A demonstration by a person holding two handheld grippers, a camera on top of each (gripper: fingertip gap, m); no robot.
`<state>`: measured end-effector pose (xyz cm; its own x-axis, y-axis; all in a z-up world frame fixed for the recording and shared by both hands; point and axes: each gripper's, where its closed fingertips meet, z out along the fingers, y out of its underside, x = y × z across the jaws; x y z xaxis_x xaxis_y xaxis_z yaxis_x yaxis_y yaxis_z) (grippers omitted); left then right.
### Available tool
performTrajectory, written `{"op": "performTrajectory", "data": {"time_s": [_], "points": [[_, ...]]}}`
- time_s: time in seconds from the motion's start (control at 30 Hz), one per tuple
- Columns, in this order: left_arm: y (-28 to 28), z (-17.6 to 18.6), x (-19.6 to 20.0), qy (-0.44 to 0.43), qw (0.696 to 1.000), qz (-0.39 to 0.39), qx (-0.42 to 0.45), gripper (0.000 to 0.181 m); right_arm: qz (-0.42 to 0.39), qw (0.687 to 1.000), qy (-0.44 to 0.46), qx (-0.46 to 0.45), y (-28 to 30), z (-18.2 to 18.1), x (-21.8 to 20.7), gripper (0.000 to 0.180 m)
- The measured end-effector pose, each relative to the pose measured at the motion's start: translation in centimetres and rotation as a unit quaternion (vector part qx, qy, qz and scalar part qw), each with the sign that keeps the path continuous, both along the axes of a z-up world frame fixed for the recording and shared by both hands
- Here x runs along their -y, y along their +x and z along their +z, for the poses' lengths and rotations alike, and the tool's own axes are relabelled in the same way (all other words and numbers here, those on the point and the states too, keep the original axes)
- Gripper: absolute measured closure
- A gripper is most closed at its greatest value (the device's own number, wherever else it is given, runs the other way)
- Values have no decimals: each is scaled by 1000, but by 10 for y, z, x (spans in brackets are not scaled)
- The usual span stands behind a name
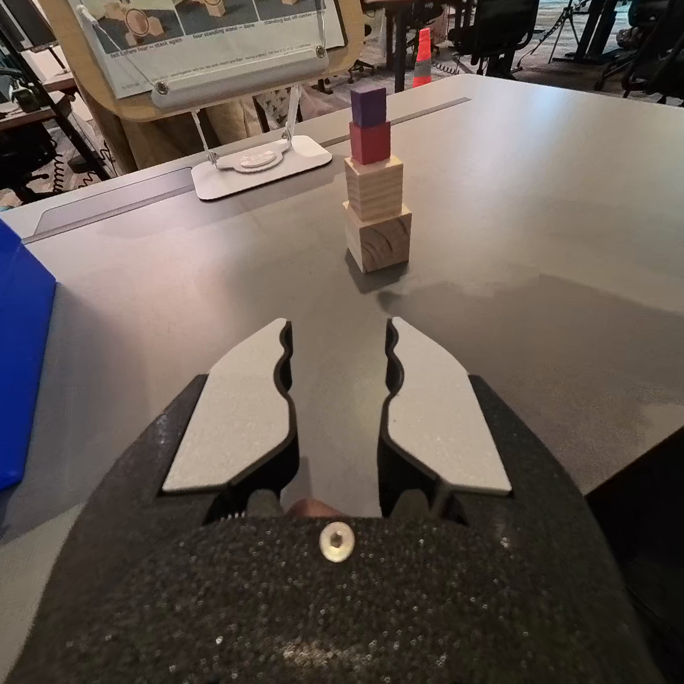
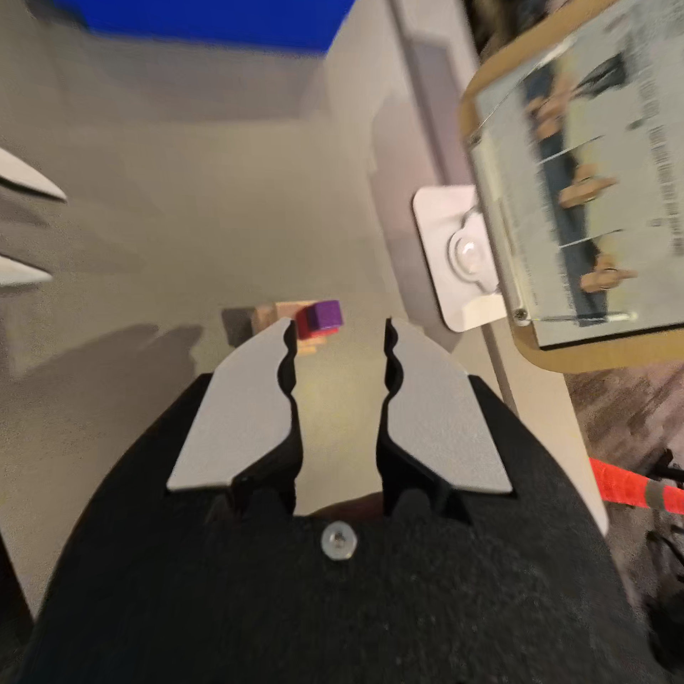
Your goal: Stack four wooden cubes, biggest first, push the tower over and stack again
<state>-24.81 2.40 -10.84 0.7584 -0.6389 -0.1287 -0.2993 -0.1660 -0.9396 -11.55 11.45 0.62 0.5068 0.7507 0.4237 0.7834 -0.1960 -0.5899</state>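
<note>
A four-cube tower stands upright on the grey table (image 1: pixel 518 185). From the bottom: a large plain wooden cube (image 1: pixel 381 242), a smaller plain wooden cube (image 1: pixel 375 188), a red cube (image 1: pixel 370 142), a purple cube (image 1: pixel 368 105) on top. My left gripper (image 1: pixel 338 325) is open and empty, low over the table, well short of the tower. My right gripper (image 2: pixel 340 325) is open and empty, high above the tower, looking down on the purple cube (image 2: pixel 327 314) and red cube (image 2: pixel 309 327). The left gripper's fingertips (image 2: pixel 33 188) show at the left edge of the right wrist view.
A white stand (image 1: pixel 259 166) holding an instruction sheet (image 1: pixel 207 40) stands at the table's back left; it also shows in the right wrist view (image 2: pixel 459 255). A blue box (image 1: pixel 22 351) sits at the left edge. An orange cone (image 1: pixel 423 59) stands on the floor beyond the table. Tip to tip, the grippers are about 20 cm apart. My right gripper is the nearer one to the purple cube (image 2: pixel 327 314): about 7 cm, against 20 cm.
</note>
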Motion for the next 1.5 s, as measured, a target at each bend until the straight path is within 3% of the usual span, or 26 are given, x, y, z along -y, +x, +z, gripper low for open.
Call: {"op": "performTrajectory", "data": {"time_s": [0.1,0.2,0.33,0.4,0.57,0.73,1.13,1.2,1.5], "points": [[-4,2,2,4,1000,2,4,133,-24,989,70,-124,-9,-2,56,143],[-7,8,3,11,1000,4,14,133,-70,968,75,-227,-7,-38,103,144],[-10,11,4,14,1000,13,23,133,-165,937,91,-293,16,-84,126,146],[-11,12,6,20,999,16,28,133,-191,936,80,-284,25,-104,134,145],[-15,18,9,45,998,32,16,134,-216,925,80,-301,34,-111,140,150],[-13,18,13,49,998,30,22,136,-201,929,86,-298,31,-109,142,160],[-14,6,17,30,999,20,14,136,-178,943,96,-263,17,-111,139,162],[-15,6,16,27,999,19,15,136,-160,949,86,-258,12,-115,141,180],[-14,8,17,34,999,15,7,136,-129,964,62,-224,2,-128,142,180]]}}
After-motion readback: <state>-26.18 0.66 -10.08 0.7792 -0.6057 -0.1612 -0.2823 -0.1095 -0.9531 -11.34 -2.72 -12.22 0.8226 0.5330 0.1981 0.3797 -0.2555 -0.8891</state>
